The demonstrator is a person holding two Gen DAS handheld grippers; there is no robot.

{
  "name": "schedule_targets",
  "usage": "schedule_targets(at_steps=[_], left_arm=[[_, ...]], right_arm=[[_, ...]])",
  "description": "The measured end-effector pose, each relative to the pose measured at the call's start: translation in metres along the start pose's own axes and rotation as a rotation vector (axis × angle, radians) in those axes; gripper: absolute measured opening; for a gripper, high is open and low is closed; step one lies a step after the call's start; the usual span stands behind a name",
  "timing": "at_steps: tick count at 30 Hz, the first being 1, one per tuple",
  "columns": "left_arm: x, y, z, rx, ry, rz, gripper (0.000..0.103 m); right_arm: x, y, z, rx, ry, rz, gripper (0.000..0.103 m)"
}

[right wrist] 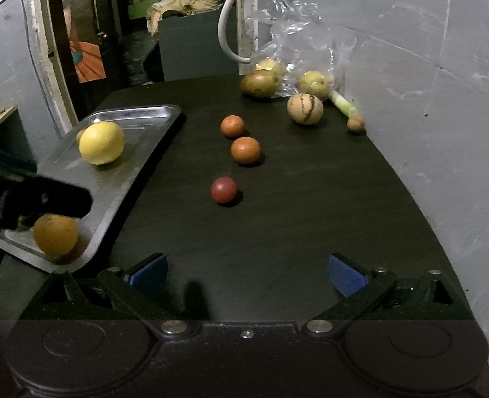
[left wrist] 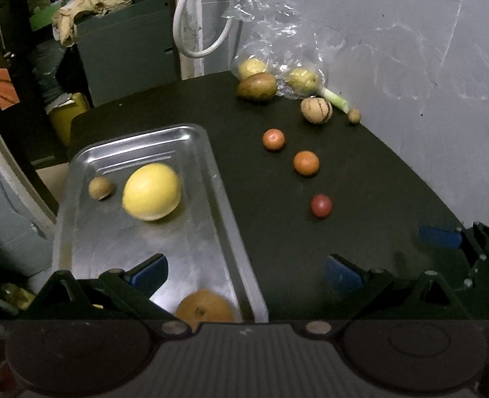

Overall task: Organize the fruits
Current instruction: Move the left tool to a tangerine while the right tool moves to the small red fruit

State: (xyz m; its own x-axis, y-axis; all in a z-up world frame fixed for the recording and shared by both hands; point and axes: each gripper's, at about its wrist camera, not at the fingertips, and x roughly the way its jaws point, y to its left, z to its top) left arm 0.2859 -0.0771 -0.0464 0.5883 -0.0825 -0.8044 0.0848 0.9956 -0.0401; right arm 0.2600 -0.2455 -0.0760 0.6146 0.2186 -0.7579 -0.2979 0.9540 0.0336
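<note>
Your left gripper [left wrist: 246,270] hangs over the near end of the metal tray [left wrist: 224,199] with its jaws spread wide and nothing between them; your right gripper [right wrist: 247,272] sits low over the dark bench [right wrist: 277,232] just right of the tray, jaws equally wide and empty. In the tray's nearest corner lies an orange [right wrist: 55,234], partly under your left gripper as the right wrist view shows it. Further along the tray rests a large yellow citrus fruit [left wrist: 151,191], blurred in the left view, and just beside it on its left a small brown fruit [left wrist: 100,188]. Out on the bench, well clear of the tray, a small red fruit [right wrist: 223,189] is the closest loose piece. Beyond it sit two small orange fruits, one [right wrist: 245,150] nearer and one [right wrist: 232,126] a little further back, near each other but apart. Toward the far right stands a pale striped fruit [right wrist: 305,108], with a tiny brown fruit [right wrist: 356,123] close to the wall and a pale green stalk [right wrist: 344,104] between them. At the far edge a greenish-brown oval fruit [right wrist: 259,83] lies against a clear plastic bag [right wrist: 297,30], which holds two yellowish fruits [right wrist: 314,83]. A white cable [right wrist: 228,26] loops down behind the bag.
</note>
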Motion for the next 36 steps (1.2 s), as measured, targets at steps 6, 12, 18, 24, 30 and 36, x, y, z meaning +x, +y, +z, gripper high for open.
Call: schedule_targets(at_steps=[6, 12, 18, 24, 30, 36], left_arm=[[0.021, -0.011, 0.019, 0.019, -0.004, -0.007, 0.102], [0.045, -0.021, 0.040, 0.040, -0.008, -0.008, 0.102], [0.069, -0.033, 0.060, 0.108, -0.021, -0.001, 0.102], [0.094, -0.041, 0.078, 0.125, -0.007, -0.020, 0.102], [0.116, -0.046, 0.086, 0.119, 0.025, -0.039, 0.102], [0.126, -0.052, 0.090, 0.135, 0.042, -0.050, 0.102]], right_arm=[[0.013, -0.007, 0.004, -0.006, 0.009, 0.010, 0.102], [0.026, -0.010, 0.010, -0.006, 0.011, 0.025, 0.102], [0.039, -0.009, 0.015, -0.016, -0.002, 0.052, 0.102], [0.046, -0.007, 0.020, -0.034, -0.028, 0.111, 0.101], [0.052, -0.004, 0.025, -0.065, -0.048, 0.137, 0.095], [0.058, -0.003, 0.027, -0.079, -0.054, 0.150, 0.087]])
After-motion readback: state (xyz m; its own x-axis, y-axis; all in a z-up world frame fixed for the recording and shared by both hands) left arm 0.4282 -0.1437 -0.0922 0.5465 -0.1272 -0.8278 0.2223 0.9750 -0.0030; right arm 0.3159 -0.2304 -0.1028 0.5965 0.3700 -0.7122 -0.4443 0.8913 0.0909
